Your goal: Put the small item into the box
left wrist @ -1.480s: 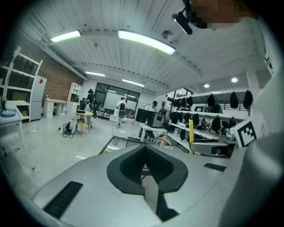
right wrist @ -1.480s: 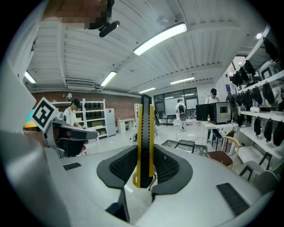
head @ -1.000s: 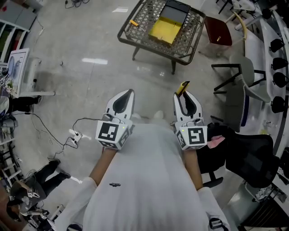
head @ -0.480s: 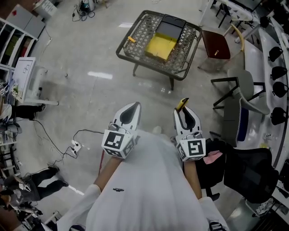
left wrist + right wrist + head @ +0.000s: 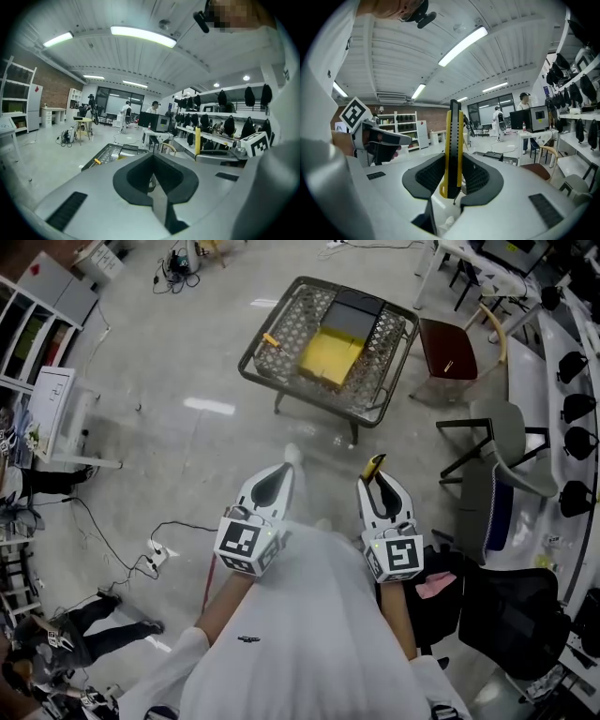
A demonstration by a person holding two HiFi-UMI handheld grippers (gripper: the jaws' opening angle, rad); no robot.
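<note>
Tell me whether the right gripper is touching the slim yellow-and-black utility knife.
Touching. In its own view, the right gripper is shut on the utility knife, jaws pressed against both sides.

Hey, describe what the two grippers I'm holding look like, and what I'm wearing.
The left hand-held gripper and right hand-held gripper have light grey tapering shells with black pads inside the jaws. Each carries a cube with black-and-white square markers. You wear a white top.
</note>
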